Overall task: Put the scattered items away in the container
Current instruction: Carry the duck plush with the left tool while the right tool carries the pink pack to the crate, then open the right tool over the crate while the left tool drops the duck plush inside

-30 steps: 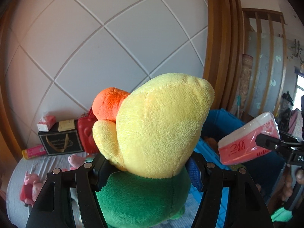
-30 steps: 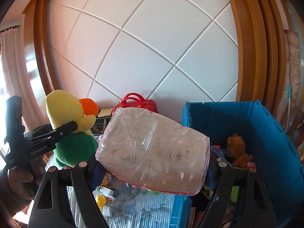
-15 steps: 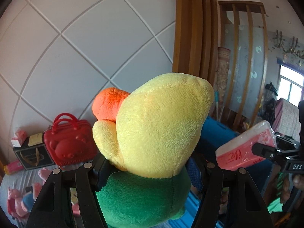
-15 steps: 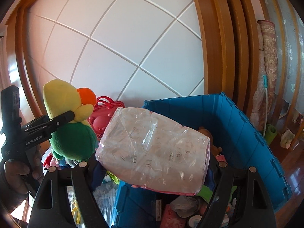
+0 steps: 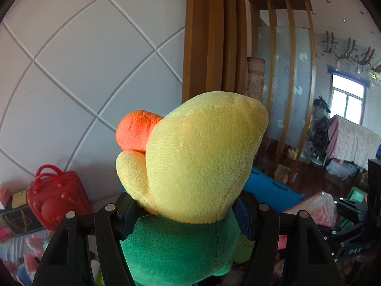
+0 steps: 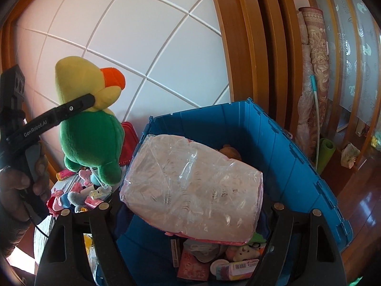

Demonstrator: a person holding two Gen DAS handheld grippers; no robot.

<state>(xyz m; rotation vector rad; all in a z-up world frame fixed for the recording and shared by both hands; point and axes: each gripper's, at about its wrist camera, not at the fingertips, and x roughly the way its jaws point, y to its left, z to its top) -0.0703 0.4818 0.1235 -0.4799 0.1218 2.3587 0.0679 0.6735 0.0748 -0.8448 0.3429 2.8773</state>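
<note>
White quilted wall panels and wood trim back the scene. Nearest, the right gripper [image 6: 190,217] is clamped on a plastic-wrapped tissue pack [image 6: 193,188], its long axis lying across the jaws — already above the open blue crate [image 6: 297,157]. Beside it, the left gripper [image 5: 185,217] squeezes a plush duck [image 5: 197,157] at the neck, upright, just outside the crate's left wall, so the right hand looks nearer to a drop. Inside lie a brown teddy [image 6: 229,151], small packets and plush toys — more toys litter the bedspread [image 6: 42,228].
</note>
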